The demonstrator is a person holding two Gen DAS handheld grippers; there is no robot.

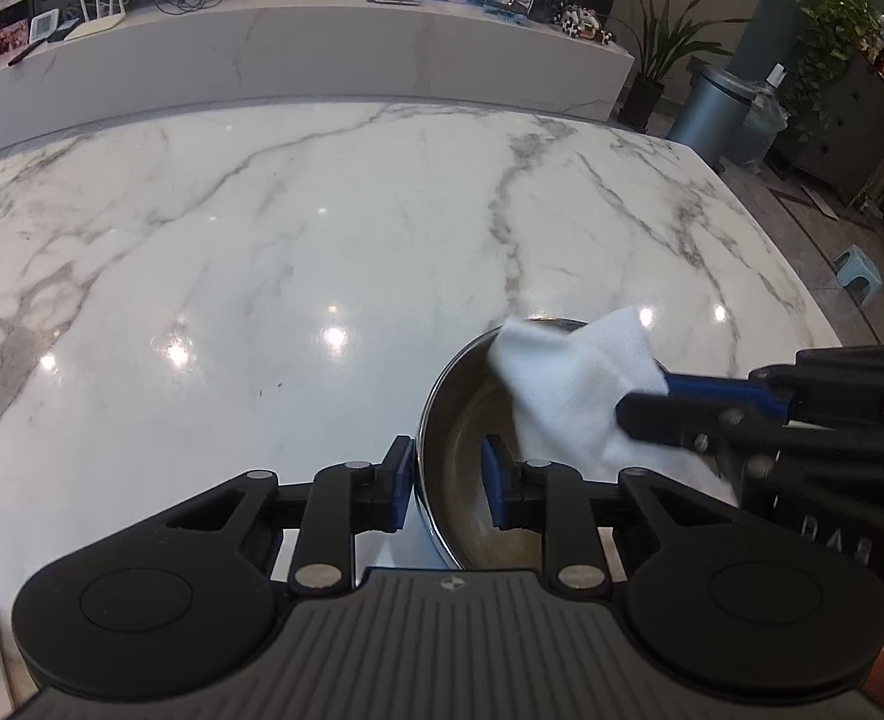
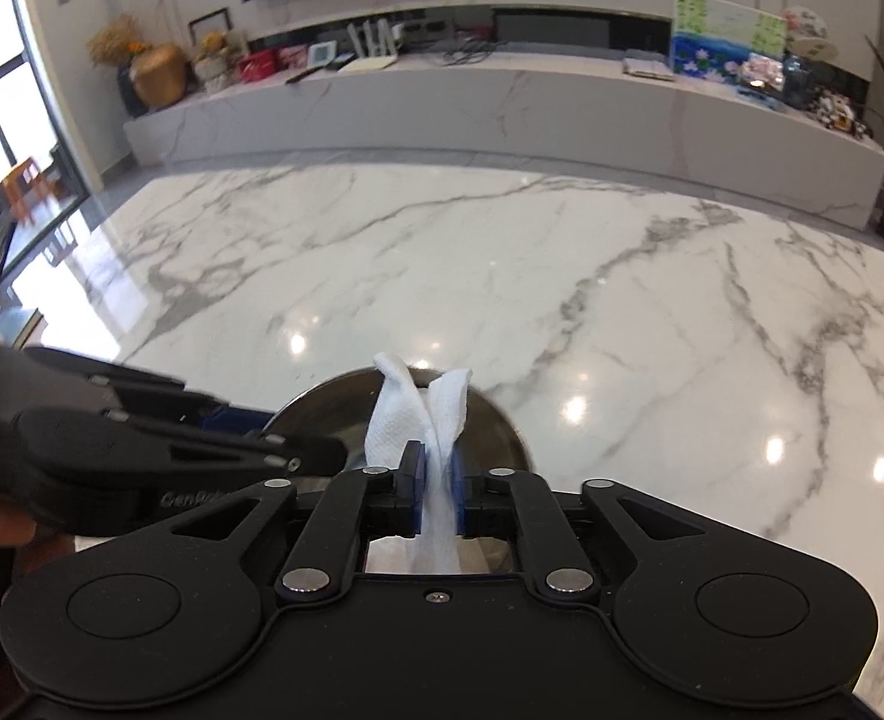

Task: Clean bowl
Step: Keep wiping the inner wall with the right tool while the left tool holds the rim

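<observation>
A steel bowl (image 1: 472, 414) stands on the white marble table (image 1: 261, 270) near its front edge. My left gripper (image 1: 446, 486) straddles the bowl's left rim, one blue pad outside the wall and one inside. The inner pad stands clear of the wall, so the jaws are open. My right gripper (image 2: 437, 480) is shut on a white paper towel (image 2: 442, 420), which sticks up over the bowl (image 2: 490, 420). In the left wrist view the right gripper (image 1: 646, 399) comes in from the right and holds the towel (image 1: 568, 384) inside the bowl. The left gripper (image 2: 285, 435) shows at the bowl's left side.
The marble table (image 2: 622, 300) stretches far and wide beyond the bowl. Behind it runs a long marble ledge (image 2: 502, 102) with a router, pictures and boxes. A grey bin (image 1: 709, 108), plants and a small blue stool (image 1: 856, 267) stand on the floor at right.
</observation>
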